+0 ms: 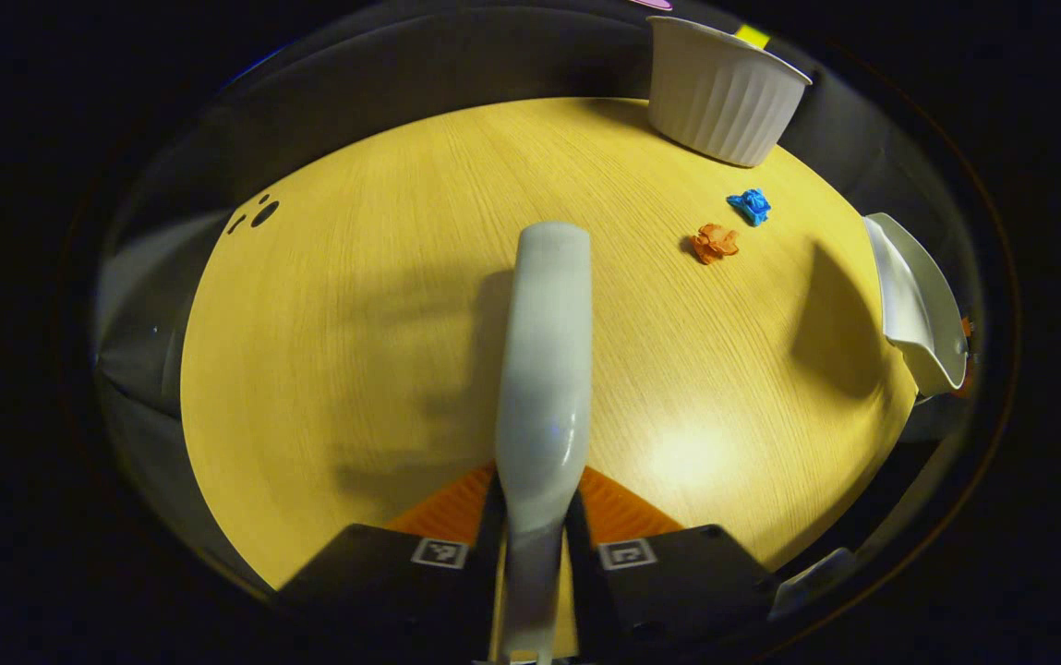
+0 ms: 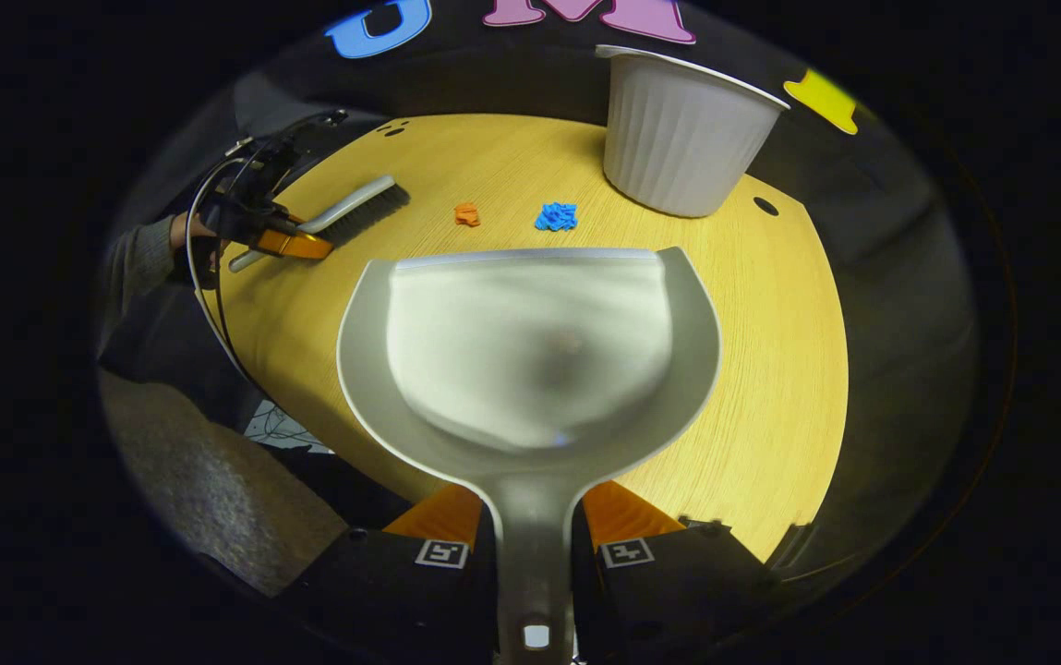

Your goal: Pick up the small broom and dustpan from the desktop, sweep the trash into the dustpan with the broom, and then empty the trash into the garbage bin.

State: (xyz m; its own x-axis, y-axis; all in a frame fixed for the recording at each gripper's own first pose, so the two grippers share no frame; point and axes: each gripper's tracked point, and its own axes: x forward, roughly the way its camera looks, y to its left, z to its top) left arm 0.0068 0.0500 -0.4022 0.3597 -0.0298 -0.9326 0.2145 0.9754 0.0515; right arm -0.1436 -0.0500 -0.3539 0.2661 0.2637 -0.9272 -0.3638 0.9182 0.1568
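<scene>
My left gripper (image 1: 535, 517) is shut on the handle of the small grey broom (image 1: 544, 369), which points away from me over the yellow desktop (image 1: 355, 351). From the right gripper view that broom (image 2: 359, 208) shows bristles pointing right, held by the left gripper (image 2: 285, 242) and a sleeved hand. My right gripper (image 2: 535, 526) is shut on the grey dustpan (image 2: 530, 351) handle, pan open side facing the trash. The dustpan (image 1: 913, 300) also appears at the right edge. An orange paper scrap (image 1: 715, 243) (image 2: 467, 214) and a blue scrap (image 1: 751, 205) (image 2: 556, 217) lie between broom and pan.
A white ribbed garbage bin (image 1: 724, 92) (image 2: 678, 129) stands at the table's far side, just beyond the scraps. Small dark holes (image 1: 262, 212) mark the far left table corner. The table edge (image 2: 308, 434) drops off near the person's lap.
</scene>
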